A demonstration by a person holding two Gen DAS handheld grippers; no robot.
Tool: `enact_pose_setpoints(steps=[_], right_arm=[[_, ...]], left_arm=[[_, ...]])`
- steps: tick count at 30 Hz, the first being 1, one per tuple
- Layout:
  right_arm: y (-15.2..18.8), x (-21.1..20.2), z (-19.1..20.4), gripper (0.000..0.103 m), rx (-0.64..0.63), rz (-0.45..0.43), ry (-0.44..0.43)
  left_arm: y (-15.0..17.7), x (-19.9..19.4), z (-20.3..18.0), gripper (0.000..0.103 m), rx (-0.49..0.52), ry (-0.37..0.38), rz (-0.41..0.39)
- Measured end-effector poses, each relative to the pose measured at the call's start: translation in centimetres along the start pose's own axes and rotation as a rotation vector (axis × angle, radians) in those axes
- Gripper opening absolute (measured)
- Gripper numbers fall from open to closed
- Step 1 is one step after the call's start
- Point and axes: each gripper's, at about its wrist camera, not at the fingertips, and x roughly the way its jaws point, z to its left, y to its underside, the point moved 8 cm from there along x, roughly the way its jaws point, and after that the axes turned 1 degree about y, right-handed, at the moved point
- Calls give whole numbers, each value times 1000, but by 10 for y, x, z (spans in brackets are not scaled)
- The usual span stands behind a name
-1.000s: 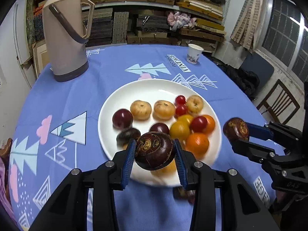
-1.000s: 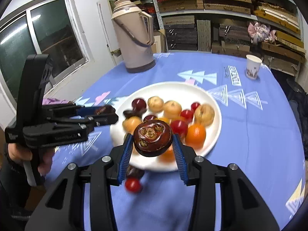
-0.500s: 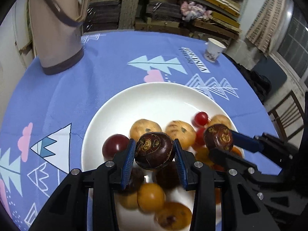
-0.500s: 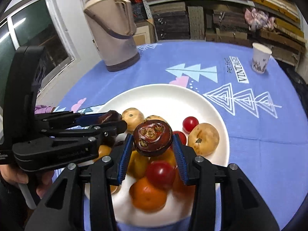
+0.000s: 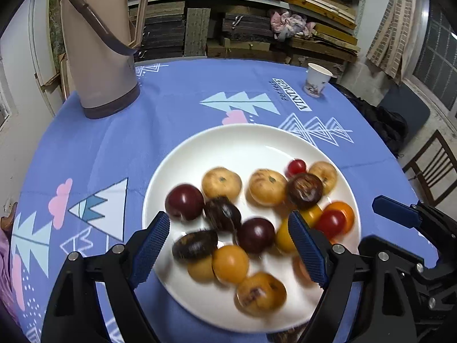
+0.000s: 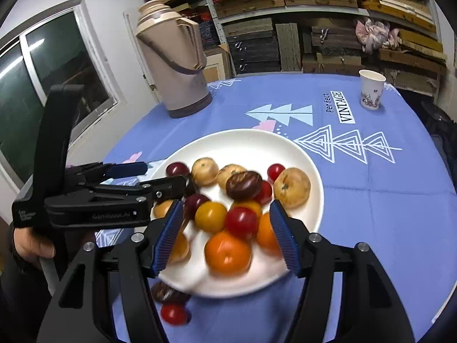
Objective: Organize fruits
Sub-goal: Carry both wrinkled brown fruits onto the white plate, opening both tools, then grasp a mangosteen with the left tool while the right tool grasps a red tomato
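A white plate (image 5: 237,134) (image 6: 248,137) holds several fruits: tan, yellow, orange, red and dark purple ones. My left gripper (image 5: 228,245) hangs over the plate's near side. Its jaws are opening, and its pads grip nothing. A blurred dark brown fruit (image 5: 222,213) sits free just beyond them among the pile. My right gripper (image 6: 225,237) is also opening above the orange and red fruits, with no pad pressing on anything. Another dark brown fruit (image 6: 243,184) (image 5: 304,191) rests loose on the heap ahead of it. A dark fruit (image 6: 168,293) and a red tomato (image 6: 174,313) lie on the cloth by the plate's near rim.
A tall beige thermos (image 5: 100,45) (image 6: 174,65) stands at the back left of the round blue-clothed table. A paper cup (image 5: 317,80) (image 6: 371,90) stands at the back right. A wooden chair (image 5: 431,165) is beyond the right edge. A hand (image 6: 31,243) holds the left gripper's handle.
Both grippers were shut on dark brown fruits, came in over the plate and have opened. Both fruits have left the pads and now sit among the plate's fruits.
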Motion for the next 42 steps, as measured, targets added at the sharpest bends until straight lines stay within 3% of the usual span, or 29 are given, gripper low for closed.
enact_pose_setpoints(steps=[5, 9, 16, 21, 23, 27, 30, 42], right_arm=[[21, -18, 15, 62, -22, 18, -4], [45, -23, 32, 70, -73, 45, 3], [94, -3, 59, 70, -109, 141, -16], [114, 11, 71, 63, -141, 190, -14], [118, 17, 74, 54, -141, 211, -21], [122, 27, 73, 48, -132, 229, -3], [122, 28, 71, 29, -125, 227, -4], [127, 0, 51, 30, -71, 206, -18]], left_arm=[[7, -12, -8, 86, 4, 5, -14], [23, -22, -8, 86, 13, 6, -10], [58, -29, 11, 86, -45, -2, 26], [74, -34, 23, 86, -71, -4, 37], [77, -34, 25, 86, -81, 3, 40], [85, -34, 26, 86, -83, 8, 51], [89, -34, 24, 86, -78, 11, 56], [114, -21, -23, 86, 8, 83, 129]])
